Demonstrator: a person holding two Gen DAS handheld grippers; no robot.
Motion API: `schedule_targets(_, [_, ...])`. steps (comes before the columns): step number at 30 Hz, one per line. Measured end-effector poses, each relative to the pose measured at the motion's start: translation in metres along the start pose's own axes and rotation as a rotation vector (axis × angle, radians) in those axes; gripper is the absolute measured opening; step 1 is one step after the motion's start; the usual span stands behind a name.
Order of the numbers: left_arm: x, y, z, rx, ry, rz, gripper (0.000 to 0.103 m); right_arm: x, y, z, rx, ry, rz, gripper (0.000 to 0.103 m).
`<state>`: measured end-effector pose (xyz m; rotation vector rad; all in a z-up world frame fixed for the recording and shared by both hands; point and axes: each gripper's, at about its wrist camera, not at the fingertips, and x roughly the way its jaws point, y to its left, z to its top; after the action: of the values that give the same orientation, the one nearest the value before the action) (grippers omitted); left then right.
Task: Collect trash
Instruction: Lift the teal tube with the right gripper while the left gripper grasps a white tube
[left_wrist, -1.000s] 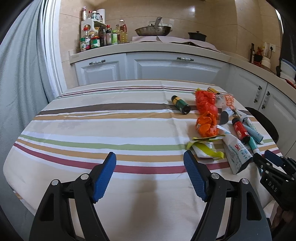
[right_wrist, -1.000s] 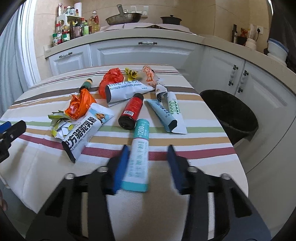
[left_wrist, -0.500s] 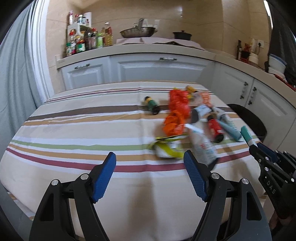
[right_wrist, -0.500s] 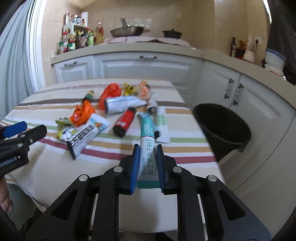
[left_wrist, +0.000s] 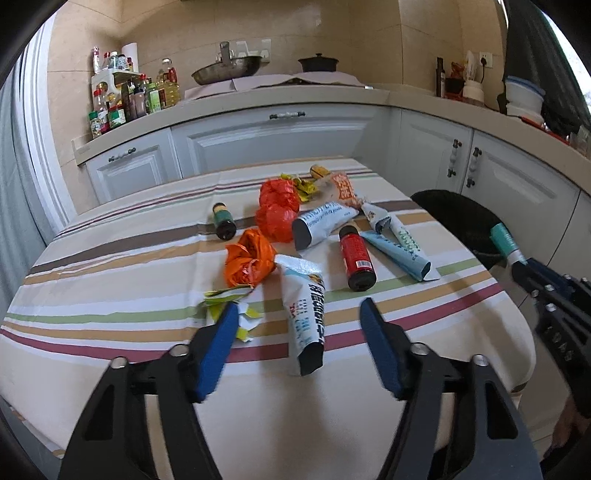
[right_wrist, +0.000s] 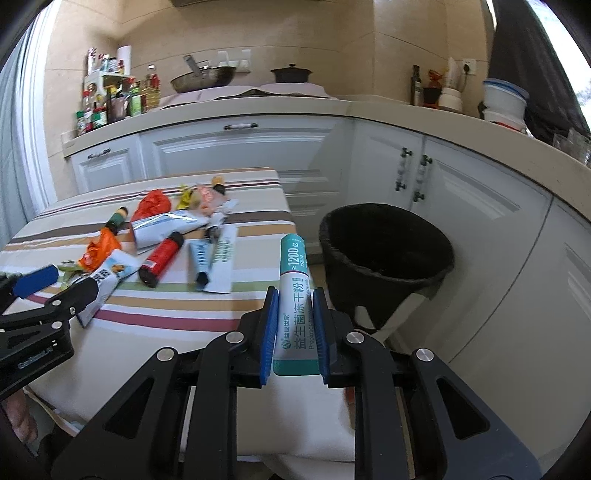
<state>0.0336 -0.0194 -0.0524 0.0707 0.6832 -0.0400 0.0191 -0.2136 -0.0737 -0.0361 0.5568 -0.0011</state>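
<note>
My right gripper (right_wrist: 294, 295) is shut on a white-and-teal tube (right_wrist: 293, 291) and holds it in the air beside the table's right edge, left of the black trash bin (right_wrist: 384, 254). The tube's end also shows in the left wrist view (left_wrist: 503, 239). My left gripper (left_wrist: 297, 317) is open above the table's front, around the near end of a white pouch (left_wrist: 306, 314). On the striped tablecloth (left_wrist: 110, 280) lie an orange bag (left_wrist: 249, 258), a red bottle (left_wrist: 355, 254), a green bottle (left_wrist: 224, 221) and several wrappers.
White cabinets (left_wrist: 280, 136) and a countertop with bottles (left_wrist: 125, 99), a pan and a pot run behind and to the right. The bin stands on the floor between table and cabinets. A grey curtain hangs at the left.
My right gripper shut on the tube, lifted it off the table and swung it right toward the bin. My left gripper moved right, over the white pouch.
</note>
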Motion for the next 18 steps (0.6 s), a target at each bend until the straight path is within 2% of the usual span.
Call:
schedule_targets(2, [0.007,0.0,-0.002,-0.003,0.025,-0.001,0.045,0.001,-0.006,-0.001,0.01,0.0,-0.003,0.019])
schedule_targets(3, [0.009,-0.001,-0.003,-0.005,0.033,-0.003,0.041,0.002,-0.008,0.0,0.014,0.0,-0.004,0.019])
schedule_targets(5, [0.011,-0.001,-0.005,-0.011,0.043,-0.003,0.019,0.002,-0.011,-0.001,0.017,0.001,-0.007,0.019])
schedule_targets(12, [-0.001,0.0,-0.002,-0.012,0.015,-0.004,0.012,0.002,-0.013,0.001,0.019,-0.007,-0.01,0.019])
schedule_targets(18, [-0.031,-0.004,0.017,-0.017,-0.065,-0.044,0.012,-0.004,-0.019,0.008,0.026,-0.032,-0.017,0.019])
